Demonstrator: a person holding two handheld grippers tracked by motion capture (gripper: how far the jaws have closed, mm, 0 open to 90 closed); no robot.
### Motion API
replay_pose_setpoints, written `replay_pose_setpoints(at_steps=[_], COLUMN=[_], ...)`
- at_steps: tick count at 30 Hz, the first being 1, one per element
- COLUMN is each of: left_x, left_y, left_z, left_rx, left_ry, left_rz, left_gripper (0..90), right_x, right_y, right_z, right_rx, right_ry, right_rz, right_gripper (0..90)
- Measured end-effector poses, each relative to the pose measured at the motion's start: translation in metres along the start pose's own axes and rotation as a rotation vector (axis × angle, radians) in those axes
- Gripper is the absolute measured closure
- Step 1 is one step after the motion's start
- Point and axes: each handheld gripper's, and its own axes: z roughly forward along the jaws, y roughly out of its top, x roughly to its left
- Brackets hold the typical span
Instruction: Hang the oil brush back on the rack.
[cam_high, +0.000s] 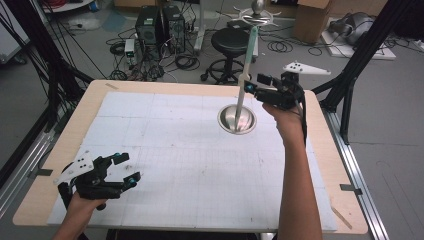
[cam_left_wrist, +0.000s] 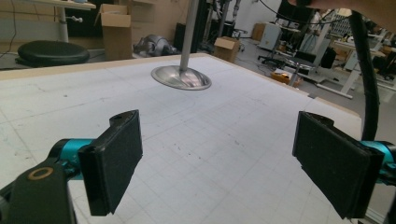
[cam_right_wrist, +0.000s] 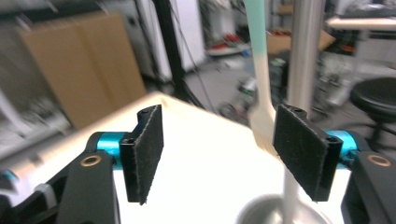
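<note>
Big bench (cam_high: 150, 200) w/ white gridded mat; black stool (cam_high: 230, 42) and PC towers (cam_high: 160, 30) on the floor behind. Steel bowl (cam_high: 237, 120) sits far right, tall spatula (cam_high: 247, 70) standing in it. Right tongs (cam_high: 251, 84) spread, spatula just beside one pad. Left tongs (cam_high: 127, 169) spread wide near front-left corner, holding nothing.

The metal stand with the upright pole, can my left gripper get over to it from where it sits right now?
Probably yes. The left gripper is open near the table's near left corner, and bare mat lies between it and the metal stand. The right gripper already sits at the pole, so it may crowd that side.
</note>
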Motion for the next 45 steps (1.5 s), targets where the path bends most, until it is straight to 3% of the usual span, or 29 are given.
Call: replay_pose_setpoints(at_steps=[3,7,13,18,22,25,27,30,37,45], left_x=[0.001,0.001,0.001,0.002,0.002,0.002,0.002,0.002,0.000,-0.002], left_y=[-0.001,-0.002,-0.001,-0.001,-0.001,-0.001,-0.001,-0.001,-0.001,-0.002], left_z=[-0.002,-0.002,-0.002,-0.002,-0.002,-0.002,-0.002,-0.002,-0.004,-0.004], left_rx=[-0.004,-0.006,-0.023,-0.030,-0.033,-0.034,-0.036,-0.040,-0.038,-0.042], left_ry=[0.011,0.012,0.020,0.032,0.047,0.051,0.051,0.051,0.047,0.041], left_rz=[-0.006,-0.009,-0.021,-0.023,-0.023,-0.021,-0.019,-0.020,-0.010,-0.005], left_gripper=[16.3,16.3,16.3,16.3,16.3,16.3,16.3,16.3,16.3,16.3], right_x=[0.007,0.016,0.032,0.047,0.055,0.059,0.060,0.061,0.067,0.071], right_y=[-0.013,-0.031,-0.067,-0.104,-0.138,-0.158,-0.168,-0.176,-0.187,-0.190], right_z=[-0.007,-0.018,-0.039,-0.059,-0.077,-0.090,-0.098,-0.109,-0.128,-0.134], right_rx=[0.051,0.057,0.036,-0.006,-0.042,-0.049,-0.034,-0.009,-0.017,-0.017], right_ry=[-0.063,-0.092,-0.100,-0.112,-0.112,-0.149,-0.160,-0.176,-0.193,-0.199], right_rz=[-0.055,-0.090,-0.091,-0.091,-0.078,-0.093,-0.077,-0.068,-0.046,-0.051], right_gripper=[31.9,29.9,29.1,20.2,18.2,18.2,18.2,18.2,18.2,18.2])
